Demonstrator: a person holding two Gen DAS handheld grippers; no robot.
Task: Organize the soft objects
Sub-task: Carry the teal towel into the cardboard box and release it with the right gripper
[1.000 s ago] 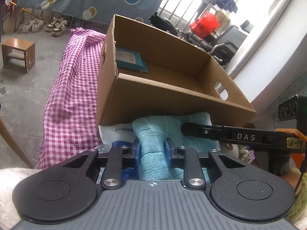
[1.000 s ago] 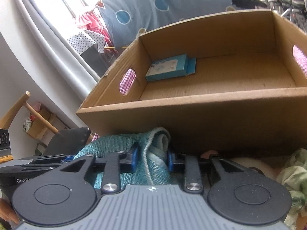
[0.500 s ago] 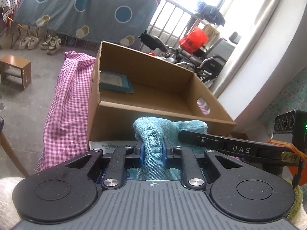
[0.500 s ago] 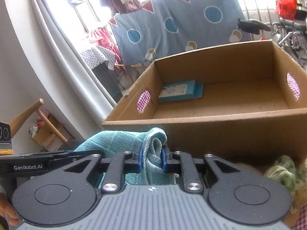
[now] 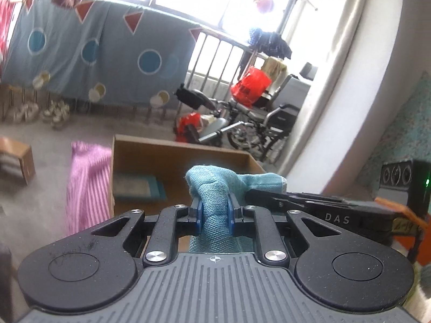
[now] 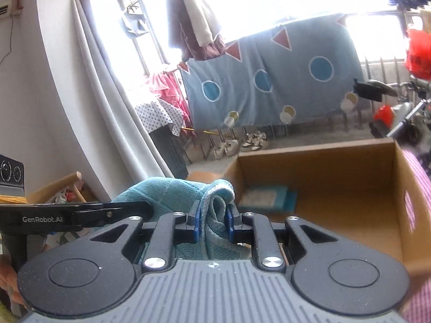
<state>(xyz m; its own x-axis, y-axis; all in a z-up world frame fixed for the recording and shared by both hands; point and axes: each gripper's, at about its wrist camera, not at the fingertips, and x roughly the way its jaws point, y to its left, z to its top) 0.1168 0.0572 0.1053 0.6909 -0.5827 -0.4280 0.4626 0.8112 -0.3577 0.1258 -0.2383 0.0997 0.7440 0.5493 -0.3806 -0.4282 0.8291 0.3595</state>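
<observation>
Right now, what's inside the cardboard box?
One flat teal packet lies on the floor of the cardboard box, near a far corner. The rest of the visible floor is bare. The near part is covered by the teal towel and the grippers holding it.

A bunched teal knit cloth (image 5: 215, 202) hangs pinched at two spots before the open cardboard box (image 5: 172, 161)

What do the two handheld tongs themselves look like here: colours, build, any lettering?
Both tongs match: a grey ribbed body, two round black discs, black linkage arms with silver screws, and blue pads on the fingertips. Seen side-on, the right tongs read "DAS", with an orange handwritten tag behind; the left tongs read "GenRobot.AI".
</observation>
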